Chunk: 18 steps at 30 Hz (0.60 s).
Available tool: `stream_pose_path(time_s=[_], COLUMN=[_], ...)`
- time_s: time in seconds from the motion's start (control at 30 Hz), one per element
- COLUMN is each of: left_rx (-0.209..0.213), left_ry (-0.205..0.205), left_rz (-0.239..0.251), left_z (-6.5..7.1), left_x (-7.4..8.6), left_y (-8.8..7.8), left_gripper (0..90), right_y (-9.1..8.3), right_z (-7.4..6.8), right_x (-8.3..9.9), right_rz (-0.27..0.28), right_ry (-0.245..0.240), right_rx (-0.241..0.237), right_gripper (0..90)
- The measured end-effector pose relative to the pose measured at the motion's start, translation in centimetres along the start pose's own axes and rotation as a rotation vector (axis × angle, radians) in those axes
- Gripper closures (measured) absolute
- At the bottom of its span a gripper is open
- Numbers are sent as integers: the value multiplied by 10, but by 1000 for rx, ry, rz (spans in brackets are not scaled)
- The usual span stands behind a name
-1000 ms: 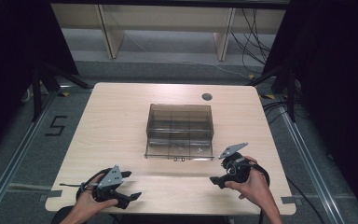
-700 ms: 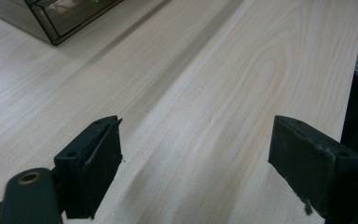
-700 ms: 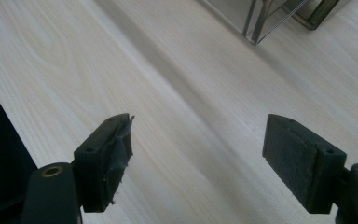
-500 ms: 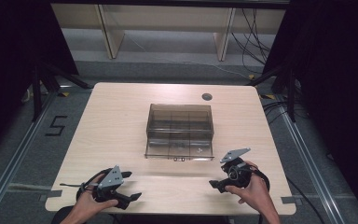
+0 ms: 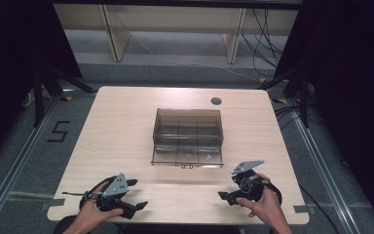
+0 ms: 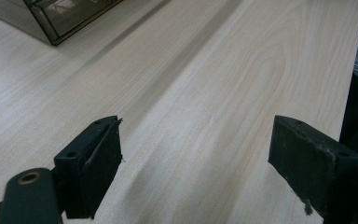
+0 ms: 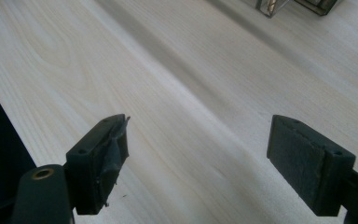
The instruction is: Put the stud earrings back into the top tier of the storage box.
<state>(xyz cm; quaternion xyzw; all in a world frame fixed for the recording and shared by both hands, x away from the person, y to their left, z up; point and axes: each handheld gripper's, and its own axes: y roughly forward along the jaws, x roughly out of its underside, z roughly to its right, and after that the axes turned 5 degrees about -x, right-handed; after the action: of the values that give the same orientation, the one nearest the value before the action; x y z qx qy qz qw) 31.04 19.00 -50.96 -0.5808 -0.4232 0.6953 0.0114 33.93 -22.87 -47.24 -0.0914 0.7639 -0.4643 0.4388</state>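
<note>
A smoky clear plastic box (image 5: 187, 134) with inner compartments sits shut at the middle of the wooden table (image 5: 121, 126). My left gripper (image 5: 140, 194) rests near the front left edge, jaws wide apart, with bare wood between its fingers (image 6: 95, 168). Over to the front right, my right gripper (image 5: 228, 185) points left; its jaws have just been opening and stand wide, nothing between its fingers (image 7: 100, 161). Both grippers sit well short of the box. A corner of the box (image 6: 60, 18) appears at the top of the left gripper view, and the box's edge (image 7: 279, 5) at the top of the right gripper view.
A round cable hole (image 5: 216, 101) lies in the table's far right part. Dark floor and metal rails (image 5: 321, 161) flank the table. A shelf frame (image 5: 175, 19) stands beyond the far edge. The table's near edge is close under both hands.
My right gripper has drifted a little toward the near edge of the table. The left gripper and the box have stayed put.
</note>
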Motion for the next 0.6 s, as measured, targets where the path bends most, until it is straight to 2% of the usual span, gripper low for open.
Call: stream_pose_path(time_s=[0.03,0.07,0.1,0.13,0.17,0.23,0.27,0.3,0.33,0.37,0.4,0.47,0.5,0.53,0.57,0.6], left_rx=[-4,-1,0,-6,-5,-6,-6,-12,-10,-13,-11,-8,-7,-7,-11,-9], left_ry=[0,-10,-4,2,0,-3,-4,10,-10,21,-2,8,-12,1,-1,-3], left_rz=[4,12,1,1,0,0,2,16,21,13,5,8,13,9,-2,-3], left_z=[0,1,0,0,0,0,0,0,2,0,0,1,2,1,0,0], left_x=[0,0,0,0,0,1,1,1,1,1,1,1,1,0,1,1], left_y=[0,1,0,-1,-1,-1,-1,0,0,-1,-1,-1,0,-1,-1,-1], left_gripper=[165,165,165,165,165,165,165,165,165,165,165,165,165,165,165,165], right_y=[-2,-2,-4,-2,-3,-4,-1,-3,-4,-4,-3,-5,-6,-7,-6,-7], right_z=[1,1,-3,-2,-3,-3,-2,-3,-3,-2,-4,-6,-4,-6,-7,-8], right_x=[0,1,3,4,6,8,10,11,13,15,16,18,19,19,21,22], right_rz=[-2,6,-8,11,2,1,20,7,13,21,40,48,42,38,58,55], right_ry=[-19,-12,54,50,68,71,59,74,78,63,90,97,63,76,86,85], right_rx=[4,6,14,11,9,12,23,22,15,17,24,25,26,20,20,24], right_gripper=[216,216,215,215,215,213,213,213,213,211,209,209,207,204,201,199])
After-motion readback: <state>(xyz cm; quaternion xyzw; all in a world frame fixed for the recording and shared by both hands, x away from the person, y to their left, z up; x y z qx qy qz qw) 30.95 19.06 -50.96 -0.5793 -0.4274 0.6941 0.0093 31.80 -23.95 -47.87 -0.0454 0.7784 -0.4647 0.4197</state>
